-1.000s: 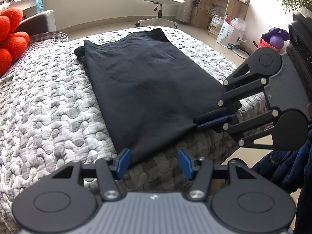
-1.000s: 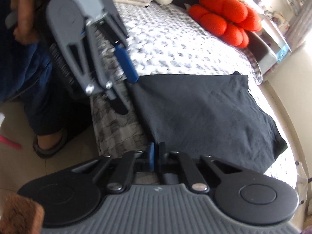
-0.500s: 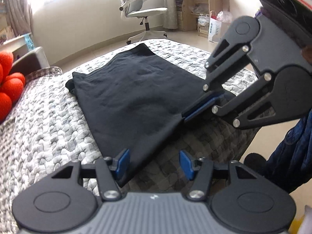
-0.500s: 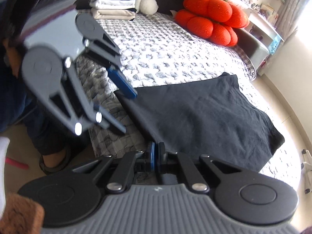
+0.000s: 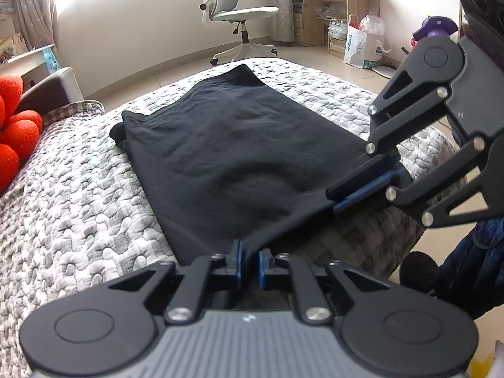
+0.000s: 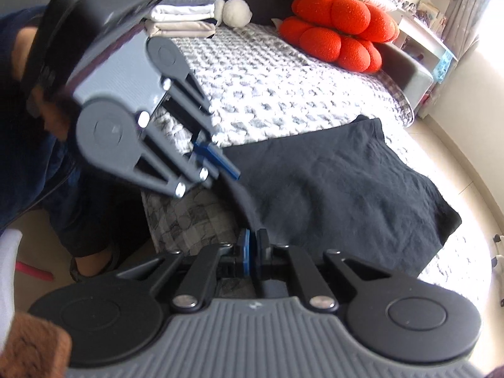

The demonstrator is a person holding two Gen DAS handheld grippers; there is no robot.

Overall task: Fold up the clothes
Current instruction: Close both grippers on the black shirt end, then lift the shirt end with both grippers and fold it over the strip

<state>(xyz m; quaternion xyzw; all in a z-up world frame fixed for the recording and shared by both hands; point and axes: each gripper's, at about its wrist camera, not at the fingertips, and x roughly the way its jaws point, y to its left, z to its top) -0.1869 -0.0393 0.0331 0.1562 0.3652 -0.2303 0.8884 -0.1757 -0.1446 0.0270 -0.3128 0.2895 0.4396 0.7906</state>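
A black garment lies flat on the quilted bed, folded into a long rectangle, and fills the right half of the right wrist view. My left gripper is shut on its near-left corner, and the cloth rises into the blue pads. In the left wrist view my right gripper pinches the near-right corner at the bed's edge. My right gripper is shut on that corner in its own view, where my left gripper also appears, clamped on the hem.
The grey-and-white quilted bed extends left and away. Orange round cushions and a stack of folded clothes sit at the head end. A white office chair, a desk and bags stand on the floor beyond. A person's dark-clothed leg is beside the bed.
My left gripper went from open around the near-left corner to shut on it. Both grippers have lifted the near hem slightly. The right gripper stayed shut.
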